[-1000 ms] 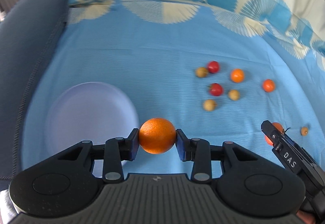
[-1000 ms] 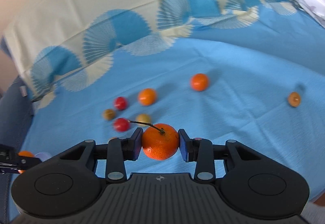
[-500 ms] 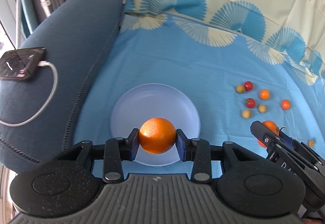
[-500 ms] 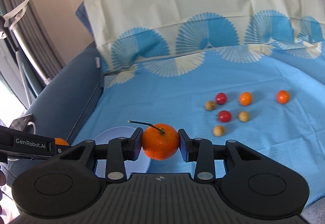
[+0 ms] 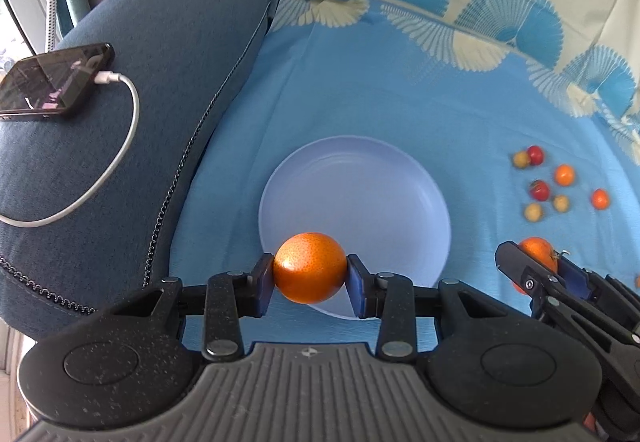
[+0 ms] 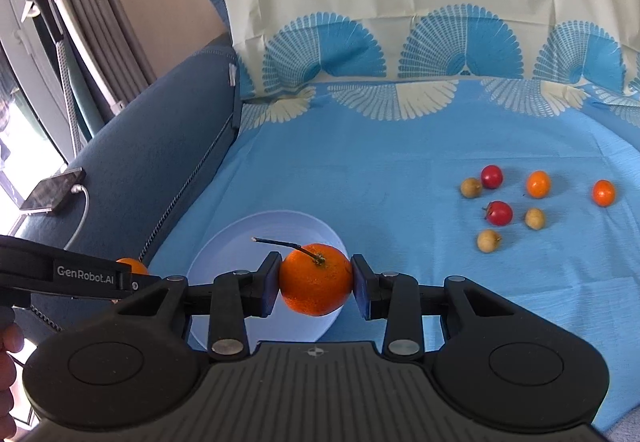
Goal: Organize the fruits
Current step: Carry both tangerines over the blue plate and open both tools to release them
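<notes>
My left gripper (image 5: 310, 274) is shut on a smooth orange (image 5: 309, 268), held over the near rim of a pale lilac plate (image 5: 360, 177) that lies on the blue sheet. My right gripper (image 6: 316, 279) is shut on a stemmed mandarin (image 6: 316, 280), above the plate (image 6: 280, 230) as well. In the left wrist view the right gripper (image 5: 538, 264) with its mandarin (image 5: 540, 248) hangs just right of the plate. In the right wrist view the left gripper's finger (image 6: 86, 274) shows at the left, with its orange (image 6: 132, 266) peeking out. Nothing lies in the plate.
Several small fruits lie scattered on the sheet at the right: red ones (image 6: 498, 212), orange ones (image 6: 538, 183) and tan ones (image 6: 488, 240). A phone (image 5: 52, 87) with a white cable (image 5: 116, 157) rests on the dark blue armrest at the left. A patterned pillow (image 6: 440, 1) stands behind.
Both grippers have swung left with their fruit, from over the scattered fruits to over the plate. The armrest and phone have come into view. Both grips are unchanged.
</notes>
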Motion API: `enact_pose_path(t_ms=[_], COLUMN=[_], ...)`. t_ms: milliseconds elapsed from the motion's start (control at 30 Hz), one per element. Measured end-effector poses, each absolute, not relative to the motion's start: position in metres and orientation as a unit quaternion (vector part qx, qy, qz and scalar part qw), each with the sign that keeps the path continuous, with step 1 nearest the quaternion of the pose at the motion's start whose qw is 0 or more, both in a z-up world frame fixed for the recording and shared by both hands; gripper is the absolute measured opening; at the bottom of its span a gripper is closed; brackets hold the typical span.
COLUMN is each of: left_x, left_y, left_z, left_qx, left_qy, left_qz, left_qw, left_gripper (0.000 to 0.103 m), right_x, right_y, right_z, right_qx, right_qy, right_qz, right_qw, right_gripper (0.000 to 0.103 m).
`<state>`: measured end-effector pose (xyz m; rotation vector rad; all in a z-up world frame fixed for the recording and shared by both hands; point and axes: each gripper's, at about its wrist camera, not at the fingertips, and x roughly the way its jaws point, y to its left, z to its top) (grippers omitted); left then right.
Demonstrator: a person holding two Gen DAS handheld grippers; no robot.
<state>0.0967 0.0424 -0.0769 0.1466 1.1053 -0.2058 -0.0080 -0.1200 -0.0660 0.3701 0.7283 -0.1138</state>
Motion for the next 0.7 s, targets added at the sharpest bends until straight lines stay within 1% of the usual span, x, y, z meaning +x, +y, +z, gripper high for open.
enact_pose_path(t_ms=[400,567,700], left_x=[0.131,0.139,0.147], left_y=[0.037,0.030,0.028], left_z=[-0.125,-0.143,-0.154], left_qx=[0.103,0.139,0.145], left_qy=[0.542,0.536,0.545], left_qz=[-0.092,-0.084,-0.082], left_qw=[0.829,0.828,0.822], left_gripper=[0.042,0.042,0.042], right_x=[0.028,0.047,0.061], right_y=[-0.112,-0.115,-0.114], right_z=[-0.108,-0.126,-0.138], right_qx=[0.150,0.173,0.170], right_qy=[0.396,0.417,0.427], right_qz=[-0.047,-0.042,-0.048], right_qw=[0.905,0.891,0.887], right_gripper=[0.039,0.039,0.039])
